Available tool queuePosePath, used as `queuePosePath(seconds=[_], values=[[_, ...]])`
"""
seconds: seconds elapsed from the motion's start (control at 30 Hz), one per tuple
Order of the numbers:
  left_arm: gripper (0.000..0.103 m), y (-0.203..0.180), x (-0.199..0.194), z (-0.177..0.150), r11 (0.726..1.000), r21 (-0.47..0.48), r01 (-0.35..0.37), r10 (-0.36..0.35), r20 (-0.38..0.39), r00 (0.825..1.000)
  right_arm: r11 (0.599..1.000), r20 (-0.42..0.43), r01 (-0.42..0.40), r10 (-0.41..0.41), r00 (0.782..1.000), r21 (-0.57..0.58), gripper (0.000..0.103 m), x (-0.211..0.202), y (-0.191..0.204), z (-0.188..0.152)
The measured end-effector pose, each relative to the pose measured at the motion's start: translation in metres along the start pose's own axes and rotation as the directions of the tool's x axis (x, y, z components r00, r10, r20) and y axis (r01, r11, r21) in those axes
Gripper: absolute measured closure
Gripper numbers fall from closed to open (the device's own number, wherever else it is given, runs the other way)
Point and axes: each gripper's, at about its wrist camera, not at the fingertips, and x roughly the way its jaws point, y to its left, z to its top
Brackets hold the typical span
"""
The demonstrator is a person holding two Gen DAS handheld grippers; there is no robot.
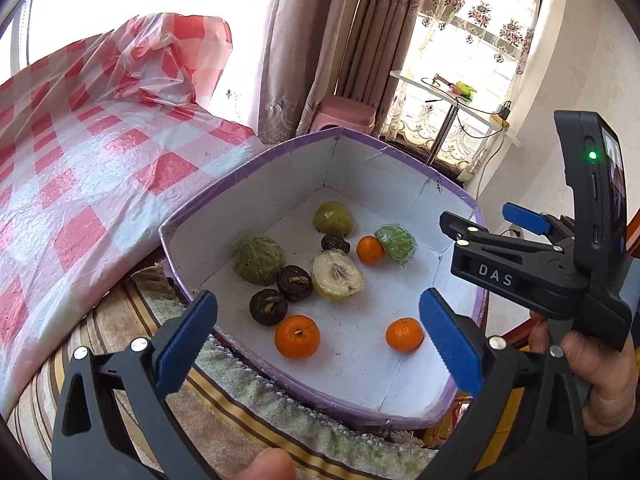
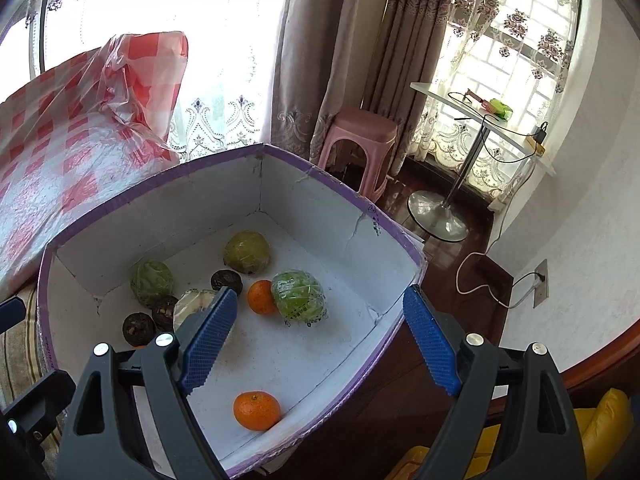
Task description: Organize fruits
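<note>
Both hand-held grippers hover over the box with nothing between their blue pads: the left hand-held gripper [image 1: 318, 344] stands wide apart, and the right hand-held gripper [image 2: 320, 340] is likewise spread and empty.

All the fruit lies loose on the floor of the large white cardboard box with a purple rim [image 1: 256, 160], which rests on a striped cloth beside a red-and-white checked plastic sheet [image 1: 100, 160]; I cannot tell what piece of furniture is beneath.

Largest are the green, knobbly, custard-apple-like fruits in clear film. I count three whole ones, namely the nearest-left one [image 1: 259, 261], the yellowish one at the back [image 1: 333, 218] and the brighter green one on the right [image 1: 396, 244], plus one cut half with pale flesh facing up [image 1: 337, 276]. They look soft and bruisable, and the film is probably slippery, so I would close gently across the widest part, and take the half by its rind sides, not the flesh.

Next come three round orange tangerines: front centre [image 1: 297, 337], front right [image 1: 404, 334] and a smaller one at the back [image 1: 370, 249]. These seem light, springy and fairly grippy; a hold across the middle should do.

Smallest are three dark brown, wrinkled round fruits [image 1: 295, 282], [image 1: 268, 307], [image 1: 335, 243]. They look hard-shelled and light, liable to roll, so pads should meet squarely on opposite sides.
</note>
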Motion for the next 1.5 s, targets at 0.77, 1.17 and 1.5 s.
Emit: queuePosePath(seconds=[0.77,1.17,1.5], values=[[0.002,0.0035,0.0015,-0.0001,1.0,-0.003,-0.019,0.019,-0.004,1.0,1.0,-0.007,-0.008,0.008,1.0,-0.009,0.021,0.0023,0.0039,-0.0006],[0.002,0.0046,0.0037,0.0,1.0,-0.006,-0.024,0.024,-0.006,1.0,1.0,-0.008,-0.007,0.007,1.0,-0.008,0.021,0.0016,0.0007,-0.0008],[0.002,0.0047,0.0036,-0.0002,1.0,-0.005,-0.025,0.025,-0.007,1.0,1.0,-0.01,-0.007,0.007,1.0,-0.009,0.021,0.002,0.0009,-0.001]])
